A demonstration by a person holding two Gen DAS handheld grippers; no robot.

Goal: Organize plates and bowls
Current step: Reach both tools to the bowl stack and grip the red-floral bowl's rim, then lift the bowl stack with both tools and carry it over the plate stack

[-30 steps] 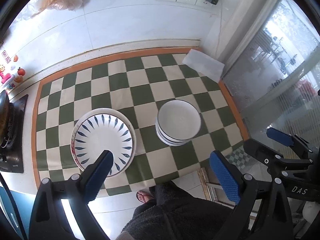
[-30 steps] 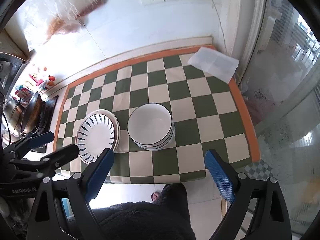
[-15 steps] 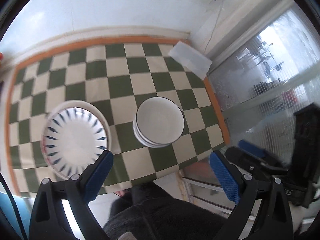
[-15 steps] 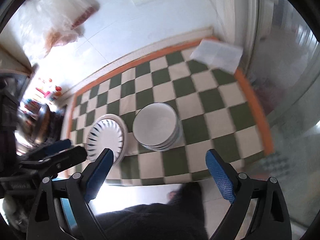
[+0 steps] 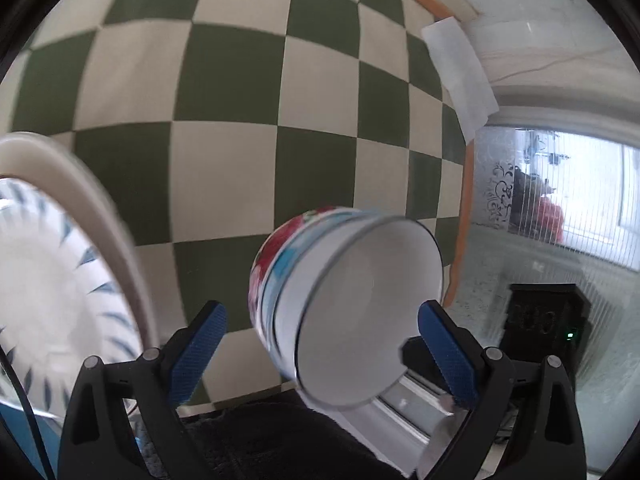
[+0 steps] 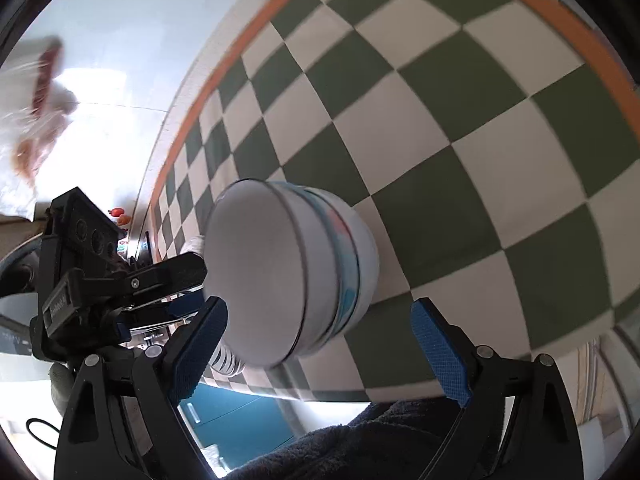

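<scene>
You are bringing both grippers in low toward the stack of bowls [image 5: 348, 312], which is sitting on the green-and-white checked mat [image 5: 224, 92] near the front edge of the counter. The stack looks like three nested bowls, white inside with a blue and red pattern outside. Just to its left, the stack of plates [image 5: 60, 288] with blue petal marks is resting on the same mat, close beside but apart.

Your left gripper [image 5: 320, 354] is standing with its jaws wide open and holding nothing; in the left wrist view the bowls are filling the gap between the blue pads, though whether any pad is touching is unclear through the blur. Your right gripper [image 6: 320, 350] is likewise wide open and empty, facing the stack of bowls [image 6: 288, 272] from the other side.

Both stacks seem already formed, so this appears to be the approach to grasp the bowls. Next, you will likely need to settle a jaw over the rim before closing, slowly, since the stack could tip.
</scene>
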